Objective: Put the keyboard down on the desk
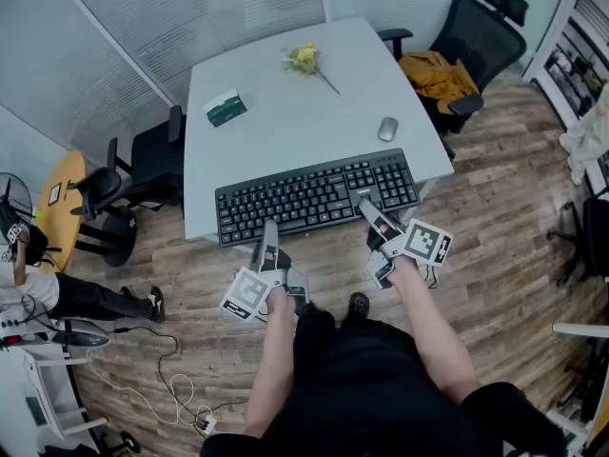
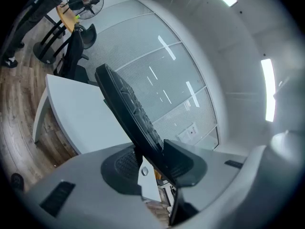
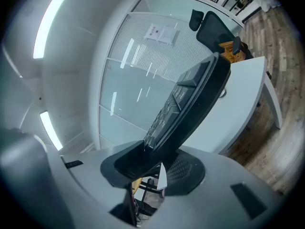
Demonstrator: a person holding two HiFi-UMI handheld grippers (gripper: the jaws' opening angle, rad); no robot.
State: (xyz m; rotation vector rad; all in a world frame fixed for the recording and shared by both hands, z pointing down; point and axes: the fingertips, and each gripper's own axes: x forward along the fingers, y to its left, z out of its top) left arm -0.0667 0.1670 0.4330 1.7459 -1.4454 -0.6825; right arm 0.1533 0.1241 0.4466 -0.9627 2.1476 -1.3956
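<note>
A black keyboard (image 1: 317,196) hangs level over the near edge of the pale grey desk (image 1: 276,112). My left gripper (image 1: 269,233) is shut on its near edge, left of the middle. My right gripper (image 1: 371,213) is shut on the near edge at the right end. In the left gripper view the keyboard (image 2: 127,109) runs edge-on between the pads (image 2: 183,162), with the desk (image 2: 81,118) behind it. From the right gripper the keyboard (image 3: 190,104) is likewise clamped and stands out above the desk (image 3: 233,104).
On the desk lie a grey mouse (image 1: 387,129), a green box (image 1: 225,108) and a sprig of yellow flowers (image 1: 304,59). Black office chairs (image 1: 476,36) stand at the right and left of the desk. A seated person (image 1: 57,293) and floor cables (image 1: 171,388) are at the left.
</note>
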